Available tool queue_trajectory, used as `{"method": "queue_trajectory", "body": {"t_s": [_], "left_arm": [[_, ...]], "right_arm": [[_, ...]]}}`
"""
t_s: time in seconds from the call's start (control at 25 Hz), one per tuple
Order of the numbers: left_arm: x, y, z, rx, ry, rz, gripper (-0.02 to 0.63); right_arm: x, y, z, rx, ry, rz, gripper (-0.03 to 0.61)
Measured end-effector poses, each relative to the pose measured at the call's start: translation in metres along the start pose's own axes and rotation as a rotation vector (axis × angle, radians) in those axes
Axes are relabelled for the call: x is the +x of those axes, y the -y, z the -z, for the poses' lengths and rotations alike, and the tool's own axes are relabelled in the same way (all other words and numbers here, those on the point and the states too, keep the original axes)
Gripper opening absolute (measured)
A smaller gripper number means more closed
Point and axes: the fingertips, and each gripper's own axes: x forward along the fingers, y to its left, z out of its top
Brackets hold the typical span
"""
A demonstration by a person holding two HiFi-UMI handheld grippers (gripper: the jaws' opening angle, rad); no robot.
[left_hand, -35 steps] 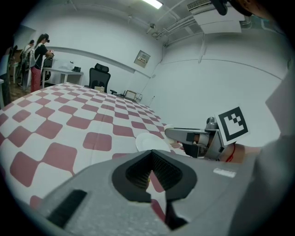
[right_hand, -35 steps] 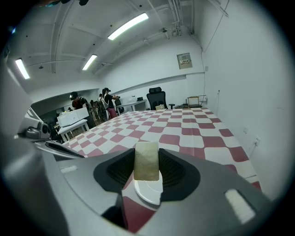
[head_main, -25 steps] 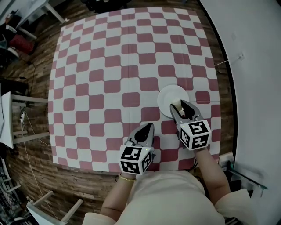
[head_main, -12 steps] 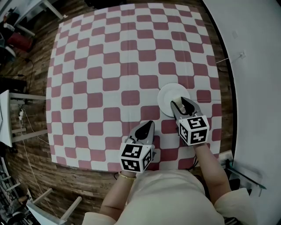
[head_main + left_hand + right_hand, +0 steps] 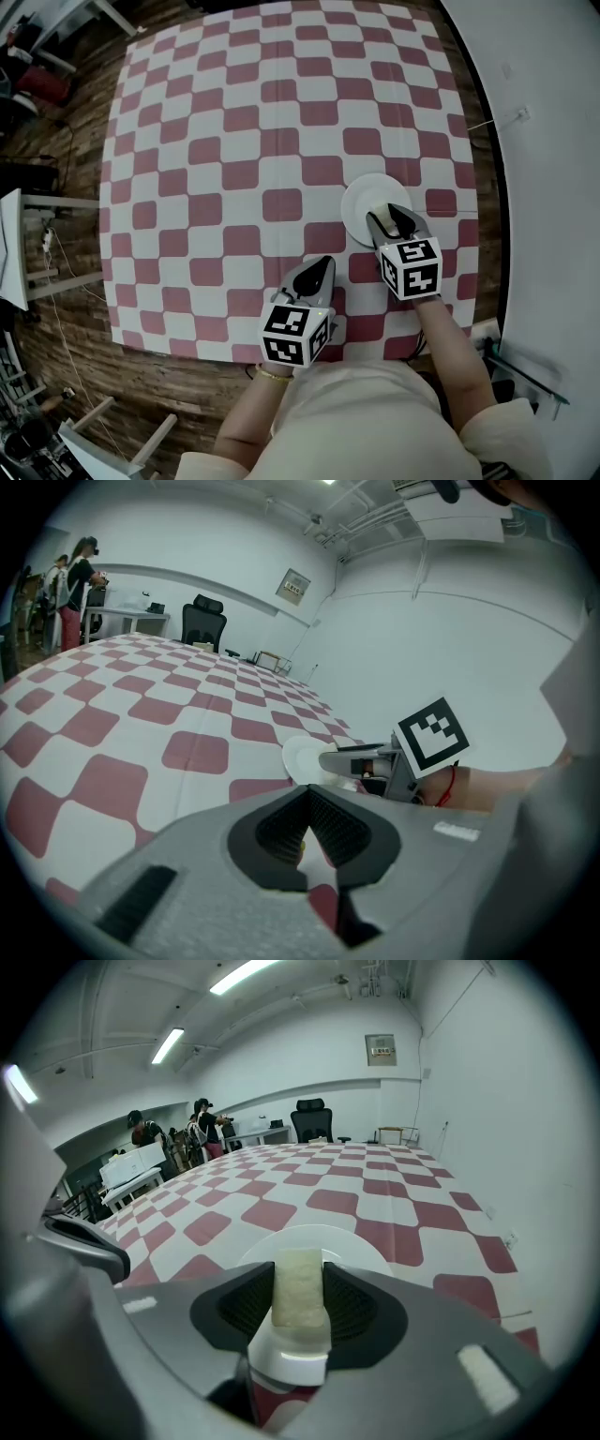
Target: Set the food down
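Observation:
A pale, blocky piece of food [image 5: 300, 1288] is clamped between the jaws of my right gripper [image 5: 300, 1302], which is shut on it. It hangs over the near rim of a small white plate [image 5: 367, 199], whose rim [image 5: 281, 1237] also shows in the right gripper view. In the head view the right gripper [image 5: 389, 221] points at the plate from the near side. My left gripper [image 5: 317, 272] rests low over the cloth to the left, its jaws closed together with nothing in them [image 5: 302, 832].
A red-and-white checked cloth [image 5: 234, 141] covers the table. A white wall [image 5: 553, 141] runs along the right side. Wooden floor, white tables and chairs [image 5: 28, 244] lie to the left. People stand by desks far off [image 5: 202, 1129].
My right gripper with the food has edged slightly forward and right toward the plate. The left gripper has barely moved.

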Motion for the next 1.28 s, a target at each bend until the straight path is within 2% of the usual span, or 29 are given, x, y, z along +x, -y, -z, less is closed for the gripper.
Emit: {"method": "queue_trajectory", "body": {"t_s": [0.56,1.28], "left_arm": [[0.0,0.0,0.003,-0.006,-0.01,0.009,0.003],[-0.007,0.004,0.002,0.007,0.002,0.013,0.003]], "right_arm": [[0.011,0.004,0.004,-0.016,-0.044,0.041,0.172],[-0.001,0.001,0.001,-0.023,-0.019,0.055,0.178]]}}
